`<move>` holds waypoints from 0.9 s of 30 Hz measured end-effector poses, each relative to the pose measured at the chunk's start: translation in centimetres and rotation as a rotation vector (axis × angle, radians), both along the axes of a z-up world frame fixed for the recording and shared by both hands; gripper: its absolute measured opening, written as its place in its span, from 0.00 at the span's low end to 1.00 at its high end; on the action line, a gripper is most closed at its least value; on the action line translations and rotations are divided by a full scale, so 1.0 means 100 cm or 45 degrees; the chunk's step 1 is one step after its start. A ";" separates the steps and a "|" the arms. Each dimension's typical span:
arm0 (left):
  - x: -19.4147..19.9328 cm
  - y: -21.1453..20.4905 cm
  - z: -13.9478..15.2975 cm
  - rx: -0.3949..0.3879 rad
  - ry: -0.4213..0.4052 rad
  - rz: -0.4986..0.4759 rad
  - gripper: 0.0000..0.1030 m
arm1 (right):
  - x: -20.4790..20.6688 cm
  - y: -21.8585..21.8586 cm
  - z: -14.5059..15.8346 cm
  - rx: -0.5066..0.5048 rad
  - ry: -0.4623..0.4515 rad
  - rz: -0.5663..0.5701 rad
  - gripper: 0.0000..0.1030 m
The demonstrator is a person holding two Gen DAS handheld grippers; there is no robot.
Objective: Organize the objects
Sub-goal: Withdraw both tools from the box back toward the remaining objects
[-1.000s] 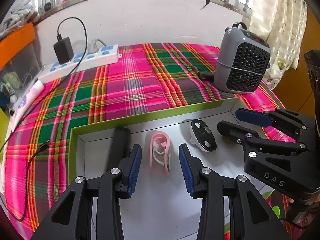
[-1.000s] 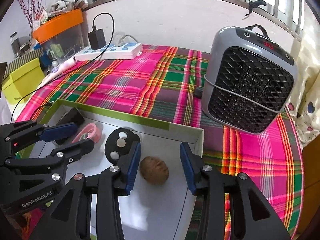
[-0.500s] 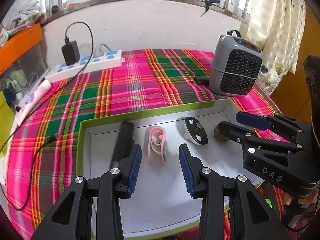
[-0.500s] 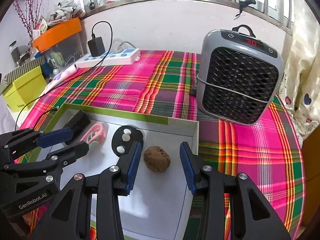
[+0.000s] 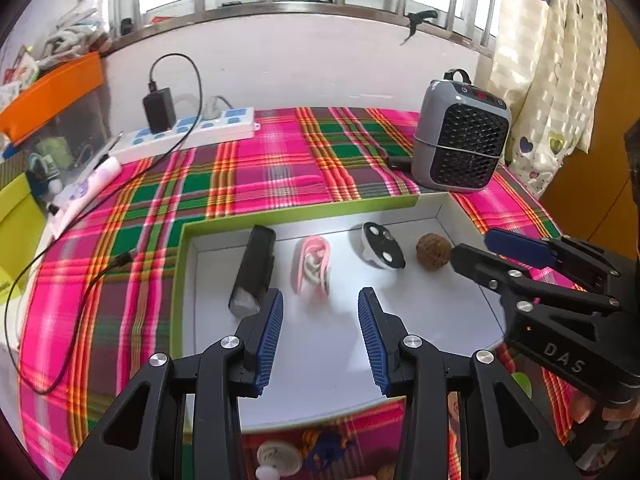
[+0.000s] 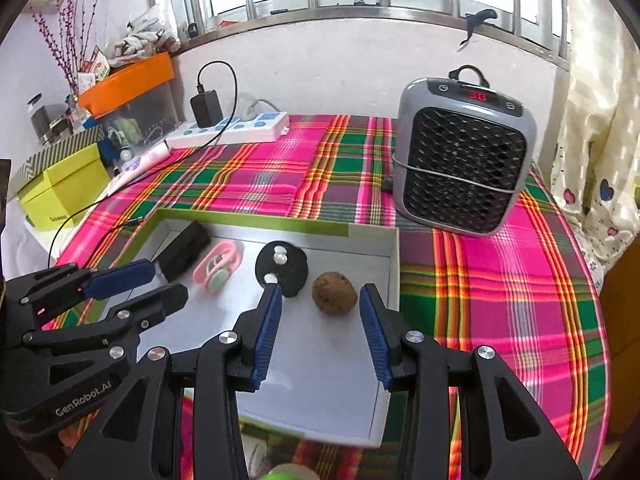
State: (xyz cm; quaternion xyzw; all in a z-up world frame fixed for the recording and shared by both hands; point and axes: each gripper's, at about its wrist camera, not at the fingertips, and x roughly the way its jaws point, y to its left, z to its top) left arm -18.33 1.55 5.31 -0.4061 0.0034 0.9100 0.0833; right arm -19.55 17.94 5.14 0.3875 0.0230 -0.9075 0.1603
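Plaid cloth [image 5: 280, 168] is spread over the bench, with a grey heater [image 5: 460, 148] at the back right and a white power strip [image 5: 188, 136] by the wall. 1 shallow green-rimmed box [image 5: 280, 212] is seen on the cloth, and 4 items are lined up in it: black block [image 5: 256, 268], pink case [image 5: 314, 266], black-faced disc [image 5: 382, 246], brown ball [image 5: 434, 250], all apart from each other. Left claw [image 5: 320, 320] is held released above the box floor, just short of the pink case, nothing gripped. Right claw [image 6: 320, 320] is likewise released and empty, the brown ball [image 6: 334, 294] just ahead of its pads, probably not touching. Pink case contents are blurred.
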 end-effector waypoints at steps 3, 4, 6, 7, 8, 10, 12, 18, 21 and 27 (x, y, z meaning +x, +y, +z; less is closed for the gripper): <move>0.011 -0.001 0.001 -0.034 0.030 0.019 0.36 | 0.009 0.002 0.000 -0.028 -0.001 -0.007 0.41; 0.014 -0.001 0.001 -0.046 0.040 0.023 0.36 | 0.011 0.002 0.000 -0.028 0.001 -0.009 0.41; 0.021 -0.004 0.002 -0.025 0.043 0.027 0.36 | 0.017 0.001 0.000 -0.027 0.012 -0.011 0.41; 0.025 -0.006 0.003 -0.009 0.043 0.033 0.36 | 0.020 0.001 0.001 -0.025 0.021 -0.014 0.41; 0.028 -0.007 0.003 -0.002 0.047 0.040 0.36 | 0.024 0.001 0.001 -0.025 0.031 -0.017 0.41; 0.034 -0.009 0.002 0.000 0.049 0.045 0.36 | 0.031 0.002 0.002 -0.034 0.042 -0.021 0.41; 0.040 -0.011 0.002 0.013 0.054 0.041 0.36 | 0.038 0.003 0.002 -0.041 0.047 -0.024 0.41; 0.054 -0.015 -0.002 0.010 0.042 0.048 0.36 | 0.056 0.005 0.005 -0.059 0.071 -0.037 0.41; 0.059 -0.017 -0.002 0.010 0.043 0.048 0.36 | 0.063 0.004 0.006 -0.070 0.069 -0.027 0.41; 0.068 -0.018 -0.003 0.018 0.041 0.048 0.36 | 0.075 0.001 0.006 -0.062 0.075 -0.024 0.41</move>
